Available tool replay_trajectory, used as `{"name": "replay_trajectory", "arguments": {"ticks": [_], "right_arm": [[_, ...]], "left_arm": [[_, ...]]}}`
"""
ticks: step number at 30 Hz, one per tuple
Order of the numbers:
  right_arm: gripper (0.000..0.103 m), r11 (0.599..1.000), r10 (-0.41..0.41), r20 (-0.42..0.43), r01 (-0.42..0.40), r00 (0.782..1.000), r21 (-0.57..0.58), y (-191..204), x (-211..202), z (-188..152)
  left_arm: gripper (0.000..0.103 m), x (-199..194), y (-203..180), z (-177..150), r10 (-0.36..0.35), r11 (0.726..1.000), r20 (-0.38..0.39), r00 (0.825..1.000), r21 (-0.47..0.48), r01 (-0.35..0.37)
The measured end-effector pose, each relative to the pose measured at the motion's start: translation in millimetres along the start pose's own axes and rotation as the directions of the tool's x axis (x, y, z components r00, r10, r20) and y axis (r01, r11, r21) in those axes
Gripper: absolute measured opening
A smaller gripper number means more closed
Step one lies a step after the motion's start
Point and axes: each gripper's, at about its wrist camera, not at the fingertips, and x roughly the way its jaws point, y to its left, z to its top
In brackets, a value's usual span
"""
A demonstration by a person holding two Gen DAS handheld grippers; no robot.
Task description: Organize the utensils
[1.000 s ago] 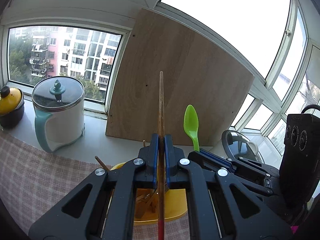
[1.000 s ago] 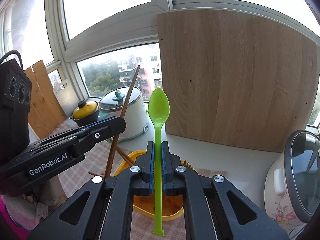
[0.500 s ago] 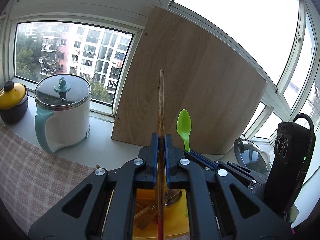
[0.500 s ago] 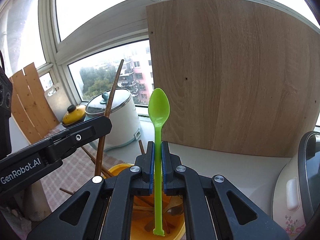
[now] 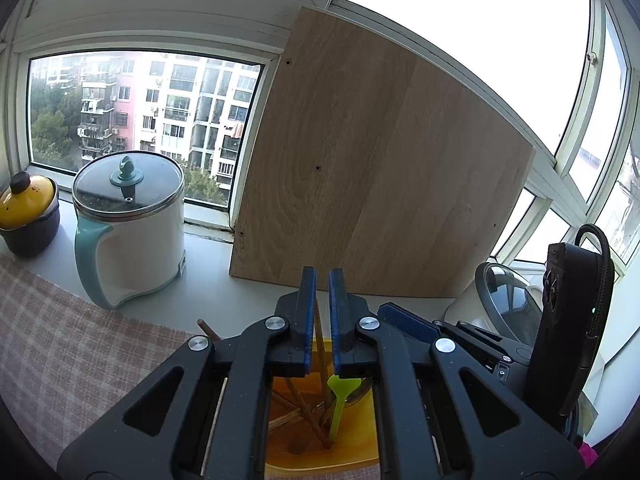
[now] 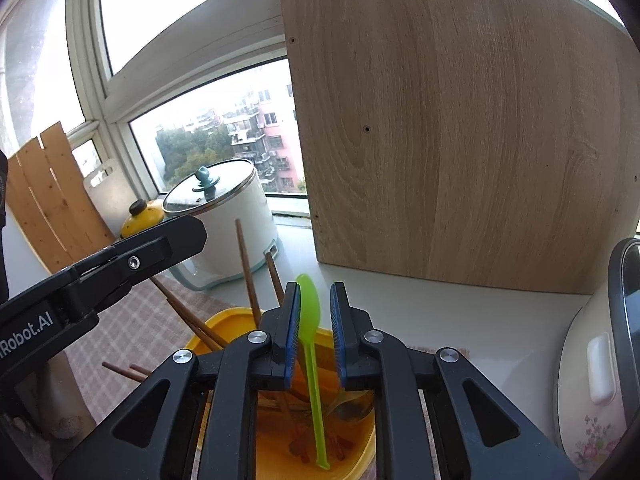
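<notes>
**Hanging two claws over the yellow tub**

Tilting down and forward, both claws hang over the yellow tub (image 6: 224, 316), a smooth plastic holder with a rounded rim that stands on the pale surface (image 6: 460, 320).

The right claw (image 6: 316, 288) is released: its jaws have just been opening, and the green spoon (image 6: 310, 320) stands loose between the ribbed blue pads. It is close to the left-hand pad, though whether it touches I cannot tell. The spoon is thin, glossy plastic, with its oval bowl up at the claw's tips and its flat handle end down on the tub's floor.

The left claw (image 5: 323, 280) comes in beside the tub from the left in the right wrist view, also angled down. Its blue pads stand apart with nothing clenched. A slim brown chopstick (image 5: 318, 320) shows through the gap, leaning inside the tub.

More wooden chopsticks (image 6: 246, 264) stick up out of the tub's far-left rim, and a dull metal spoon (image 6: 352, 408) lies on its floor.

Behind the tub a flat wood-grain board (image 6: 460, 120) leans on the window. To the tub's far left sits a white pot (image 5: 132, 232) with a teal handle and glass lid, and nearer lies a checked cloth (image 5: 60, 340).
</notes>
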Motion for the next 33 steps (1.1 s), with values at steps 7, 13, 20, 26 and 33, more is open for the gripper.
{"name": "replay_trajectory", "arguments": {"ticks": [7, 13, 20, 26, 33], "right_arm": [[0.026, 1.0, -0.011, 0.005, 0.011, 1.0, 0.006, -1.1, -15.5, -2.7], [0.026, 1.0, -0.021, 0.017, 0.021, 1.0, 0.005, 2.7, -33.5, -4.8], [0.026, 0.999, -0.036, 0.02, 0.036, 0.999, -0.005, 12.8, -57.6, -13.2], [0.026, 0.998, -0.064, 0.016, 0.064, 0.998, -0.007, 22.4, -81.5, -27.1], [0.045, 0.995, -0.097, 0.017, 0.097, 0.995, 0.0, 30.4, -113.1, -42.7]], "left_arm": [[0.004, -10.8, -2.5, -4.2, 0.002, 1.0, -0.005, 1.0, 0.013, -0.002], [0.004, -28.4, -5.9, -10.3, 0.006, 1.0, -0.006, 1.0, 0.028, -0.005], [0.004, -54.7, -10.7, -22.8, 0.015, 0.998, -0.014, 1.0, 0.065, -0.014], [0.004, -77.5, -12.8, -36.4, 0.02, 0.995, -0.028, 0.999, 0.095, -0.017], [0.033, -111.0, -15.9, -56.6, 0.025, 0.99, -0.043, 0.999, 0.141, -0.019]]}}
